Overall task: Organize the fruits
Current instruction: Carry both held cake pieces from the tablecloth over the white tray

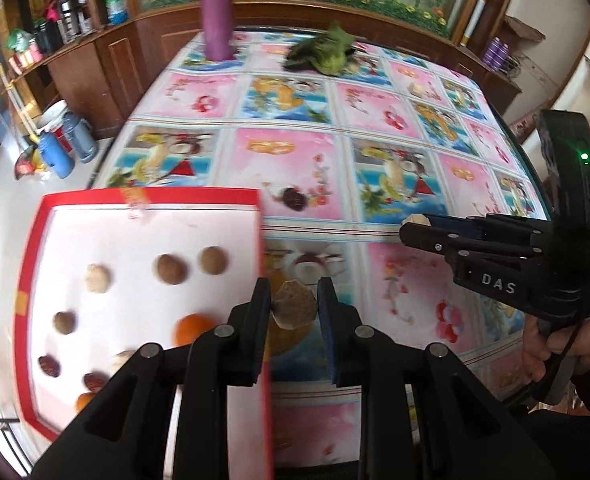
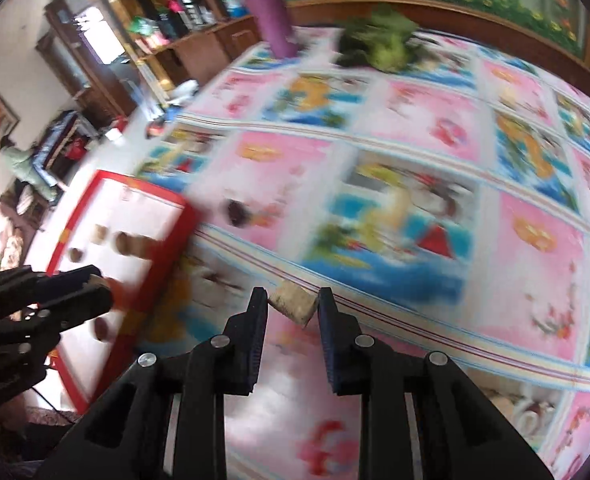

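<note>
Nearest to the left wrist camera is the left gripper [image 1: 294, 312], its jaws closed to a narrow gap on a pale brown nut-like fruit [image 1: 295, 307], which they pinch from both sides. It hangs just beside the right wall of the red tray [image 1: 151, 197], over the worktop [image 1: 395, 128] and not yet over the white floor of the tray. The right gripper [image 2: 293, 305] has its jaws closed in the same way on a second pale piece [image 2: 293, 303], but it is well apart from the tray, above the patterned cloth.

Inside the tray lie already several round brown fruits, an orange [image 1: 195, 330] and some dark red ones — so the sorting seems well advanced. One dark fruit [image 1: 294, 199] remains on the cloth, near the tray's far right corner.

I judge the step in hand to be carrying both pieces to the tray. Next, the left gripper should pass over the red wall to a free place, then open; the right one should follow.
</note>
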`<move>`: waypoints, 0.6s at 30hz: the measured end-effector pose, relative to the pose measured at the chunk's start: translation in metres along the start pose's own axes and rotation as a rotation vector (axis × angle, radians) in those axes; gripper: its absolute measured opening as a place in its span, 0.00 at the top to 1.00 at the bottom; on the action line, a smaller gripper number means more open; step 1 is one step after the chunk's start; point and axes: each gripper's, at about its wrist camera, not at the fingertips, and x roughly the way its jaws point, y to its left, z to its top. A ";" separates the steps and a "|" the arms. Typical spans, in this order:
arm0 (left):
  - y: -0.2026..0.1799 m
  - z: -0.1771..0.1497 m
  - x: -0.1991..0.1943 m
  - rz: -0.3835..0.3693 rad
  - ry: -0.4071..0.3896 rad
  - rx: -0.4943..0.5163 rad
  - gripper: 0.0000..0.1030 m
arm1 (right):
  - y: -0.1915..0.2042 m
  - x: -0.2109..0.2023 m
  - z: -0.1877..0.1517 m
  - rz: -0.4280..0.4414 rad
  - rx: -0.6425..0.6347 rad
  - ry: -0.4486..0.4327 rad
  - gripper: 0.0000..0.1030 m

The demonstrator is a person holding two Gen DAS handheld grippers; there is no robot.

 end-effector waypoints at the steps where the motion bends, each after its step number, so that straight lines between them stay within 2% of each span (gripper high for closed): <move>1: 0.009 -0.001 -0.004 0.011 -0.003 -0.013 0.75 | 0.011 0.001 0.004 0.019 -0.015 -0.005 0.77; 10: 0.093 -0.021 -0.024 0.165 -0.015 -0.144 0.75 | 0.094 0.022 0.026 0.126 -0.147 -0.005 0.77; 18: 0.141 -0.014 -0.020 0.265 -0.022 -0.171 0.75 | 0.157 0.049 0.029 0.194 -0.265 0.057 0.77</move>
